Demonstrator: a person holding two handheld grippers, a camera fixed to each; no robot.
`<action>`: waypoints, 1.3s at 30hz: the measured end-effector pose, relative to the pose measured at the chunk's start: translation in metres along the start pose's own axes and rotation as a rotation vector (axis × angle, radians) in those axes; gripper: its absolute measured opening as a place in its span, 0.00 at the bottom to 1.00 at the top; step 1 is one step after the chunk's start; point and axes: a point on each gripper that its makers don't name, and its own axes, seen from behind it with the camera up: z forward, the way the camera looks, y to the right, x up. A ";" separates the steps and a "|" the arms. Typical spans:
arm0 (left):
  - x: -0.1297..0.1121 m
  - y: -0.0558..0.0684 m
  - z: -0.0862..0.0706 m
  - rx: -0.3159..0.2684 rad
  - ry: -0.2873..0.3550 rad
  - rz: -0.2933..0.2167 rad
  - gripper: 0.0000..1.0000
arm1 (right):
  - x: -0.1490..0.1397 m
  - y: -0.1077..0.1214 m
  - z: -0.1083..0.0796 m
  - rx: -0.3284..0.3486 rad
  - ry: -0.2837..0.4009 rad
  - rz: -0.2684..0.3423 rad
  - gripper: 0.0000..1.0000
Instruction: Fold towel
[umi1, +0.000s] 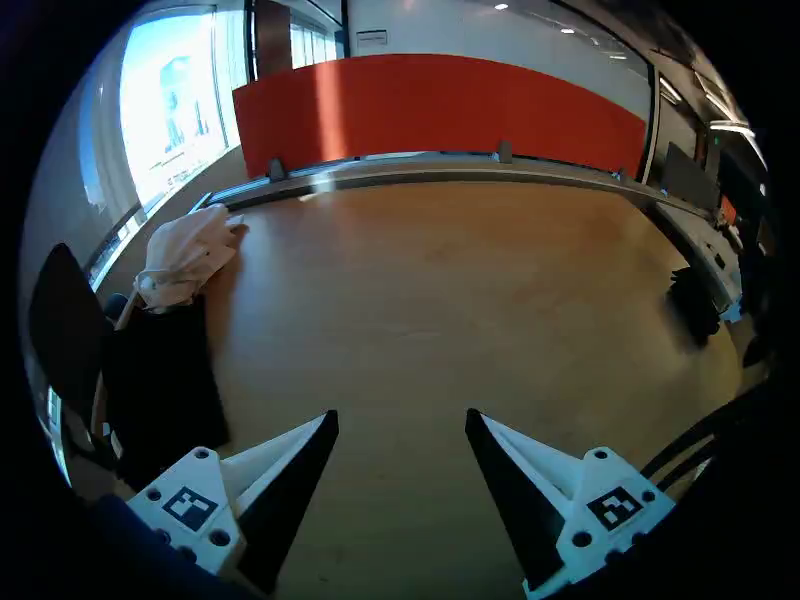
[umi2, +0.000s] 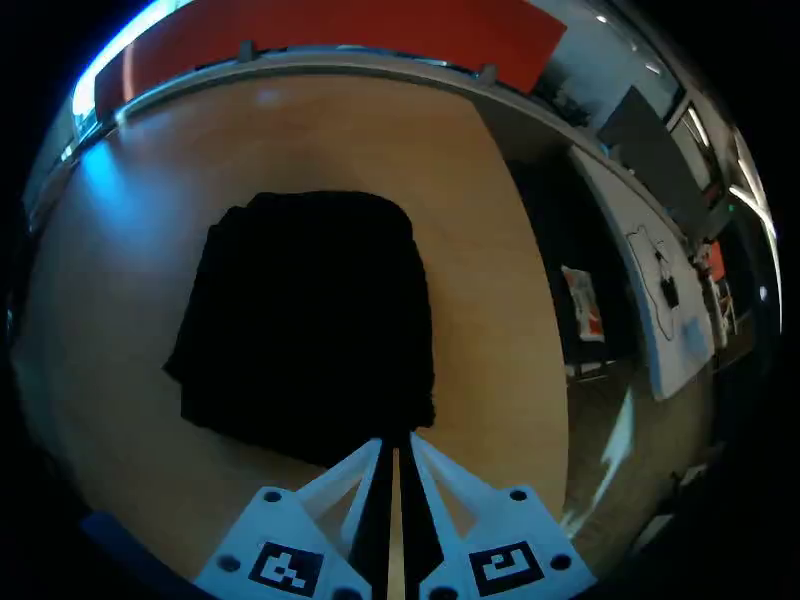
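A black towel (umi2: 305, 320) lies flat on the wooden table (umi2: 480, 250), folded into a rough rectangle. My right gripper (umi2: 397, 440) is shut, its tips meeting at the towel's near edge; whether any cloth is pinched between them I cannot tell. My left gripper (umi1: 400, 420) is open over the bare wooden table (umi1: 450, 280), with nothing between its fingers. A flat black cloth (umi1: 160, 390) lies on the table to its left.
A crumpled cream cloth (umi1: 185, 255) sits at the far left of the table. A dark object (umi1: 695, 300) rests near the right edge. A red partition (umi1: 440, 105) runs behind the table. A white desk (umi2: 650, 290) stands beyond the table's right edge.
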 end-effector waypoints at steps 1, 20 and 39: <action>0.000 0.000 0.000 0.000 0.000 0.001 0.95 | 0.000 0.000 0.000 0.000 0.000 0.004 0.04; 0.005 -0.003 -0.005 0.004 0.015 0.003 0.95 | 0.002 0.013 -0.011 -0.067 0.047 0.052 0.34; 0.011 -0.004 -0.008 -0.001 0.036 -0.005 0.95 | 0.005 0.015 -0.034 -0.102 0.111 0.104 0.74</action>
